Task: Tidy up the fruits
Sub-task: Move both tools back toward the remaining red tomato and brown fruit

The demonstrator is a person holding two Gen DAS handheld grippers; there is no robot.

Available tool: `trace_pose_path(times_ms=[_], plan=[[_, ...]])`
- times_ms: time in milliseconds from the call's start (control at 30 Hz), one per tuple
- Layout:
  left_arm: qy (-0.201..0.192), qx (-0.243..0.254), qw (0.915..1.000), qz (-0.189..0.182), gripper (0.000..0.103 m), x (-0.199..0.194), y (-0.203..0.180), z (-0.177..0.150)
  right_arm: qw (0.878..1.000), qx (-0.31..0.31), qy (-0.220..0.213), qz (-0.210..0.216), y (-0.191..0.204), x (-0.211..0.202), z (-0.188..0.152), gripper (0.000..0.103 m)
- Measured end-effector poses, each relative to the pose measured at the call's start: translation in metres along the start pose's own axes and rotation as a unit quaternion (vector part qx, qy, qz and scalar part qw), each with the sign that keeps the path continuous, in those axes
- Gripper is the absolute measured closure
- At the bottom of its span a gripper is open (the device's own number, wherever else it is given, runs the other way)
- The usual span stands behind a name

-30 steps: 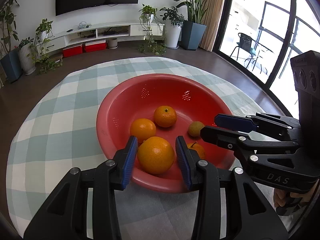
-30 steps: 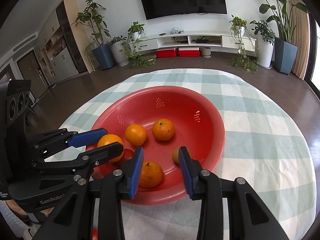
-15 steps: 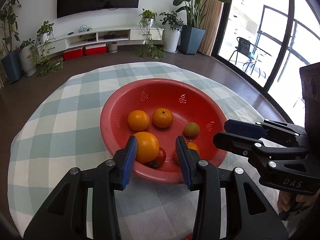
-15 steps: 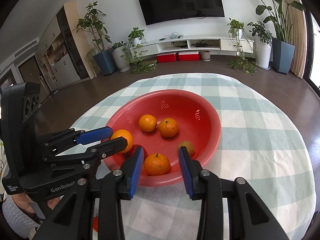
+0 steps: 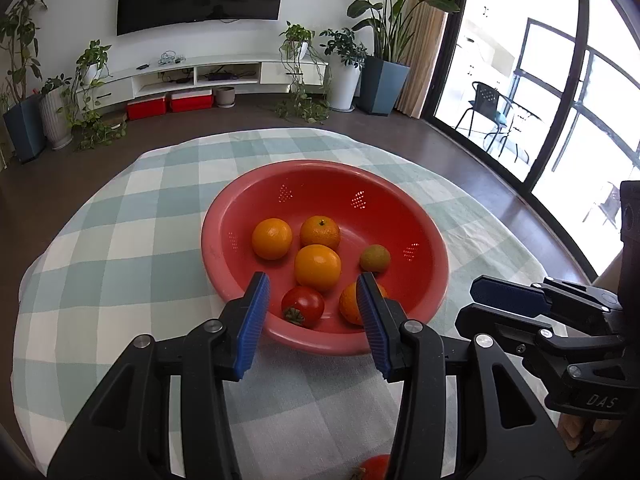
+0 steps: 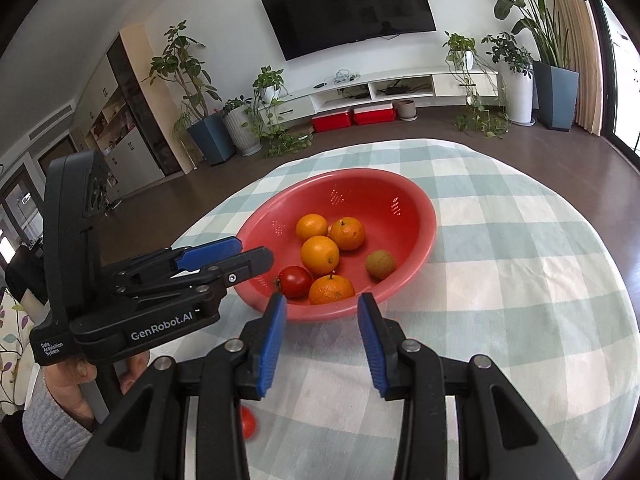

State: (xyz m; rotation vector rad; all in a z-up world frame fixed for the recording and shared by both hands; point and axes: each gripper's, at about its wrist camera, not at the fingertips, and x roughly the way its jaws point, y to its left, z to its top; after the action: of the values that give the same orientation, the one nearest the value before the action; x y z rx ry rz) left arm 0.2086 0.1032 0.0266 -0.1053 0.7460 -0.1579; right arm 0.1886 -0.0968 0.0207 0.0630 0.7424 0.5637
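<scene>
Since a second ago the big orange [image 5: 317, 267] that sat between my left gripper's [image 5: 312, 322] pads now lies free in the red bowl [image 5: 224, 256], and both my hands have drawn back toward the near rim. My left jaws are opening with nothing pressed between them; the tomato [image 5: 303, 306] shows in the gap but sits beyond the tips, inside the bowl. Ahead of it lie three more oranges and, to the right, a small greenish fruit [image 5: 375, 258]. My right gripper [image 6: 322, 318] hangs short of the bowl, its jaws parted and empty. A second tomato [image 6: 249, 422] lies on the cloth beneath my right gripper's left finger. The table wears a pale green-and-white checked cloth [image 6: 500, 280]. Far beyond my fingertips: a wall television [image 6: 348, 8], a low white cabinet [image 6: 376, 90], potted plants, dark floor and glass doors at the right.
</scene>
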Motion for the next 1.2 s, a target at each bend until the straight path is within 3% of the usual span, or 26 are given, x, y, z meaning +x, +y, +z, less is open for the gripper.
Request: trace_pose_path(times_ms=[533, 1200], plan=[[0.000, -0.016, 0.9999, -0.001, 0.060, -0.046, -0.006, -0.041, 1.000, -0.023, 0.000, 0.001, 0.024, -0.018, -0.035, 0.061], [0.011, 0.001, 0.9999, 0.003, 0.060, -0.077, -0.035, -0.095, 0.998, -0.060, 0.032, 0.007, 0.055, -0.031, -0.095, 0.058]])
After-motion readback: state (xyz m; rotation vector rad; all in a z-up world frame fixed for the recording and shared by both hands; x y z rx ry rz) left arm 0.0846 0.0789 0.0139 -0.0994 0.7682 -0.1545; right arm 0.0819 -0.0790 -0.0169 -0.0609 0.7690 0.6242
